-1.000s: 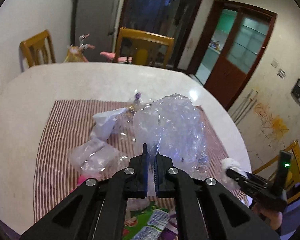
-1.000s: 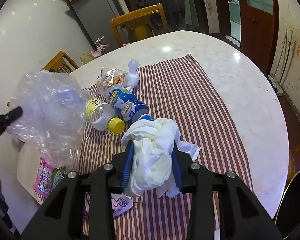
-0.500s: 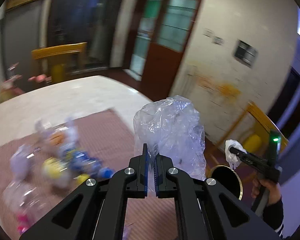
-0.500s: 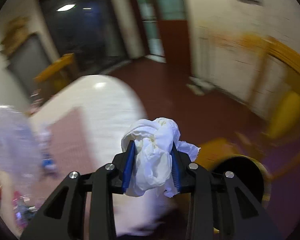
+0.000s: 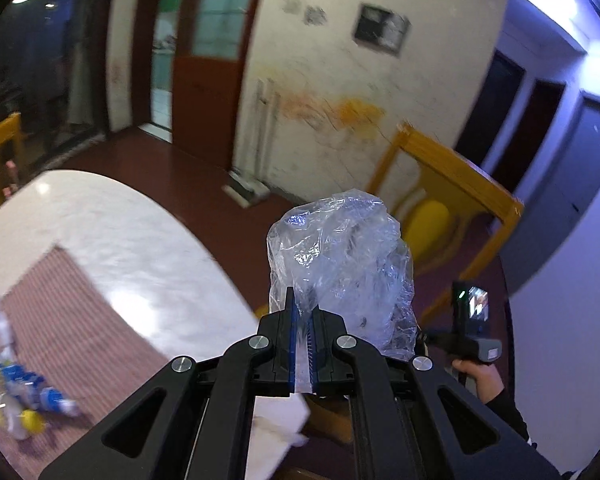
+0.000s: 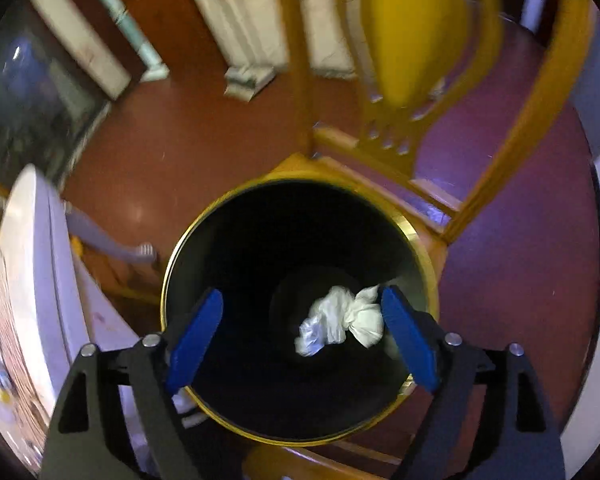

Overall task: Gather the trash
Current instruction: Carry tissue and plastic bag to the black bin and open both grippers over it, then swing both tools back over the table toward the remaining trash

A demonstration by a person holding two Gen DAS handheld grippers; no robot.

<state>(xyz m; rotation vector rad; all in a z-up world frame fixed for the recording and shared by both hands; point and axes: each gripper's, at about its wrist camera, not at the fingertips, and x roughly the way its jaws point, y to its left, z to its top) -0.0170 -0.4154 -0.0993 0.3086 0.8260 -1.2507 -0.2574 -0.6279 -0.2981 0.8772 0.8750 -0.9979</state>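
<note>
Presently the right gripper, poised above the bin, has just spread its jaws; the tissue lies loose inside the bin. The left gripper pinches the bag beside the table.

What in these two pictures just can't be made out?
- Left view: the bottles on the striped cloth are smeared by motion; labels unreadable.
- Left view: what lies inside the crumpled clear plastic bag, if anything.
- Right view: the black bin is too dark to show anything beyond the white tissue.
</note>
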